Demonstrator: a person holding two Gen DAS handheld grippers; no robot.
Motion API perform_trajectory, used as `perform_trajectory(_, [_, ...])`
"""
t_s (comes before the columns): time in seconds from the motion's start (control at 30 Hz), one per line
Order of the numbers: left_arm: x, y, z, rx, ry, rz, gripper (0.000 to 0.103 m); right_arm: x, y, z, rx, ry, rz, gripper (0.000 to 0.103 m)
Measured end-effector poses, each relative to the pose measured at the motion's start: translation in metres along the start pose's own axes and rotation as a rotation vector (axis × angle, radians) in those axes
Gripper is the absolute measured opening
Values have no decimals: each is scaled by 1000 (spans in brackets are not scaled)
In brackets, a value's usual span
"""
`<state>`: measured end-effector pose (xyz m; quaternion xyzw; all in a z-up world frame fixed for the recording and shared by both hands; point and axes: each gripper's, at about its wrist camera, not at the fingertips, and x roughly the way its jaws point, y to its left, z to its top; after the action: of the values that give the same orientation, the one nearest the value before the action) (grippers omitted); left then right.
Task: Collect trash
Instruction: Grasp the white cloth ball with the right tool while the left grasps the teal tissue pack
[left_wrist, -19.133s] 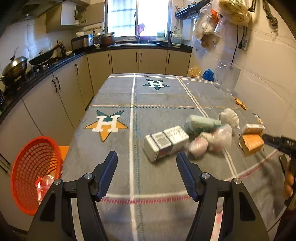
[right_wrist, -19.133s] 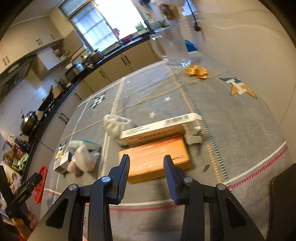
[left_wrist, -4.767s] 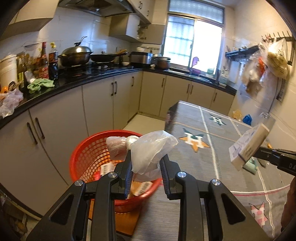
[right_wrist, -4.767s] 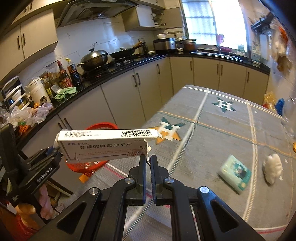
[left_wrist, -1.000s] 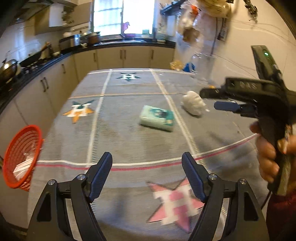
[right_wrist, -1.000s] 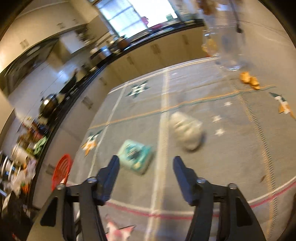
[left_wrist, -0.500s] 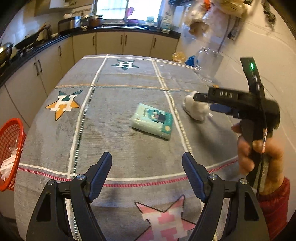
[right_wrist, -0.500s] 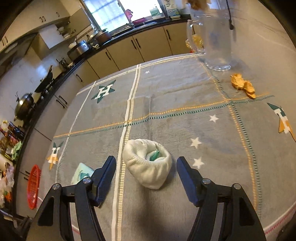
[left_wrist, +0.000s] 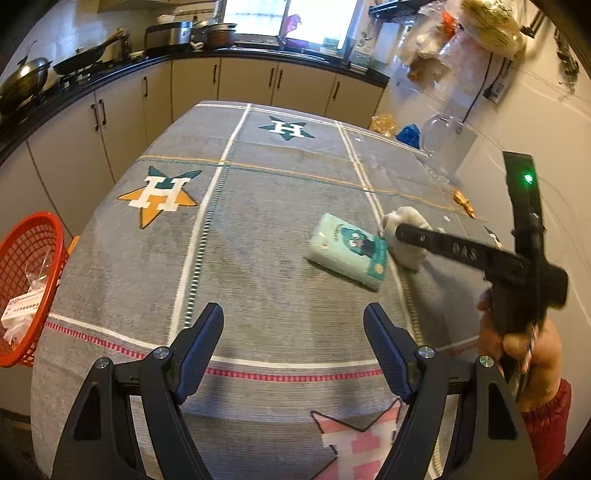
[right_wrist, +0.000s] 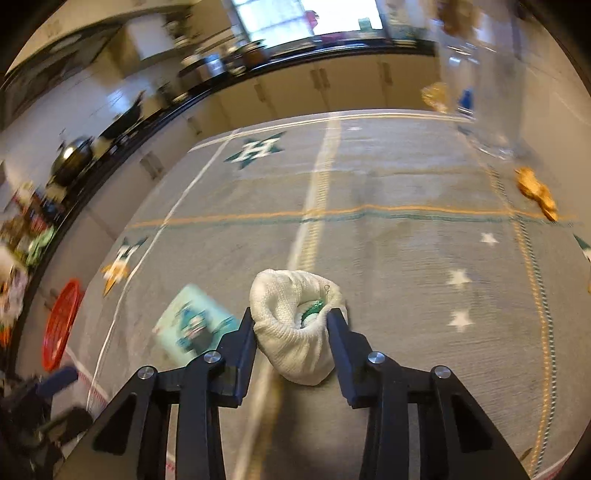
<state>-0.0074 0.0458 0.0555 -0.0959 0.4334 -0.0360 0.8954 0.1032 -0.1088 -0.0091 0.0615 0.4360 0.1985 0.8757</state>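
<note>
On the grey patterned tablecloth (right_wrist: 406, 258), a white crumpled mesh-like wad with something green tucked inside (right_wrist: 295, 325) is bracketed by the right gripper (right_wrist: 291, 321), whose jaws are closing with their pads already against its flanks. The wad is judged to be light, soft and easily squashed, so it is best taken across its middle, where the bulk is thickest. Just beside it lies a pale green soft tissue packet (left_wrist: 349, 254), probably light and yielding, best pinched across its narrow width. The left gripper (left_wrist: 293, 332) is held wide and empty. A red plastic basket (left_wrist: 26, 280) waits beyond the table edge.
</note>
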Motion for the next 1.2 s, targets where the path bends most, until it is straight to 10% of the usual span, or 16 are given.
perform_trajectory(0.2, [5, 15, 4, -46, 9, 23, 77, -4, 28, -19, -66, 120, 340, 32])
perform_trajectory(1.2, [78, -28, 11, 153, 20, 199, 77, -23, -6, -11, 29, 4, 144, 32])
